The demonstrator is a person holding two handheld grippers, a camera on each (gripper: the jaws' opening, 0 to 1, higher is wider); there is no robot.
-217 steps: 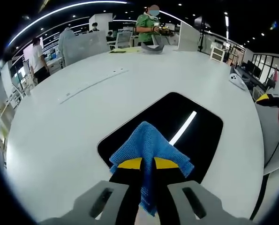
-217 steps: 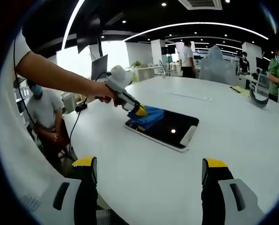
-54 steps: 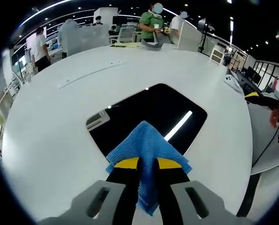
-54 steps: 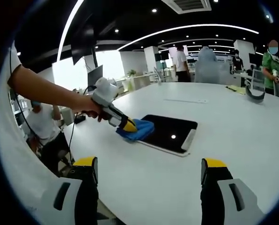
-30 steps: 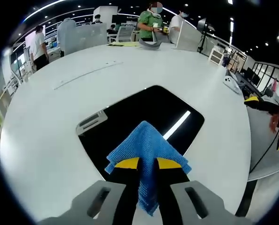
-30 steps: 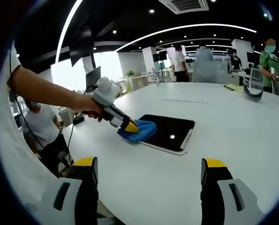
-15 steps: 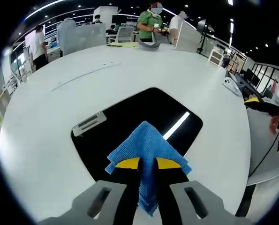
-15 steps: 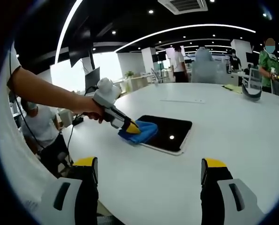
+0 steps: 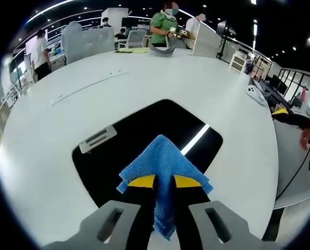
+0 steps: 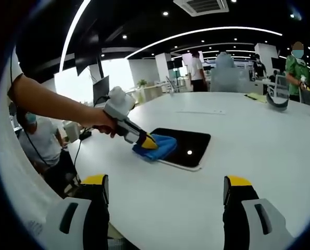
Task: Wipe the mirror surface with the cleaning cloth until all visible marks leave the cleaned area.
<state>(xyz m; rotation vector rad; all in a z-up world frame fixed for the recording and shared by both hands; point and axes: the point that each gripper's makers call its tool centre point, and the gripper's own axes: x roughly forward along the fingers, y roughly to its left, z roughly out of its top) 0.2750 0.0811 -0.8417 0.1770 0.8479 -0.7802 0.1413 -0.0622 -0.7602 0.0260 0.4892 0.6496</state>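
Blue cloth (image 9: 164, 165) is clamped in the left gripper (image 9: 164, 181) and pressed on the near part of the mirror (image 9: 128, 151), which lies flat on the white surface (image 9: 50, 135). The right gripper (image 10: 165, 194) is held apart, empty, hovering well short of the mirror (image 10: 188, 143). Wiping step judged under way; next move calls for strokes across the uncovered glass. Marks cannot be made out. No containers noted.

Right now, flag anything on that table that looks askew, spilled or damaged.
Nothing stands out. The left gripper holds the blue cloth on the near end of the mirror, which lies flat on the white table. No spill or crack shows.
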